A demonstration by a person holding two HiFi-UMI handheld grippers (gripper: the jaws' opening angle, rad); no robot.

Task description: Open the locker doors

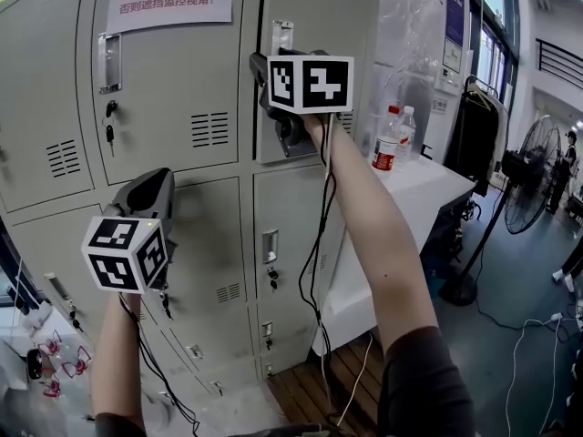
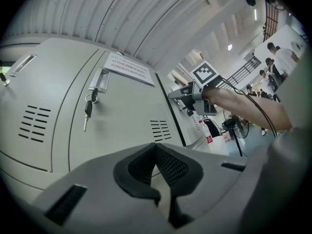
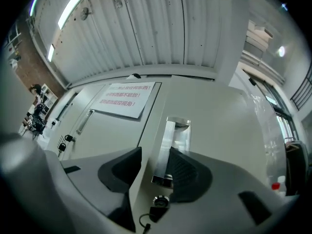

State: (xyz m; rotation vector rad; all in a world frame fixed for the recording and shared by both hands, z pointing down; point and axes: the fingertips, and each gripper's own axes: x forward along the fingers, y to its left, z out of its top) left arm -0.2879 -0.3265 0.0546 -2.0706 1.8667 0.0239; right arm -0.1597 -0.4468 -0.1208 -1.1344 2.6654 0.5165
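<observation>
Lighting: bright, even daylight from windows (image 1: 496,25) at right; soft shadows on lockers (image 1: 182,153). Ceiling strip light (image 3: 73,6) glares. Gripper views: strong fisheye bending, black corners, soft foreground.

A locker area in an industrial hall is indicated: grey metal lockers (image 1: 182,107) at ten o'clock, a pedestal fan (image 1: 533,176) at three o'clock, a corrugated roof (image 3: 146,28) overhead.
</observation>
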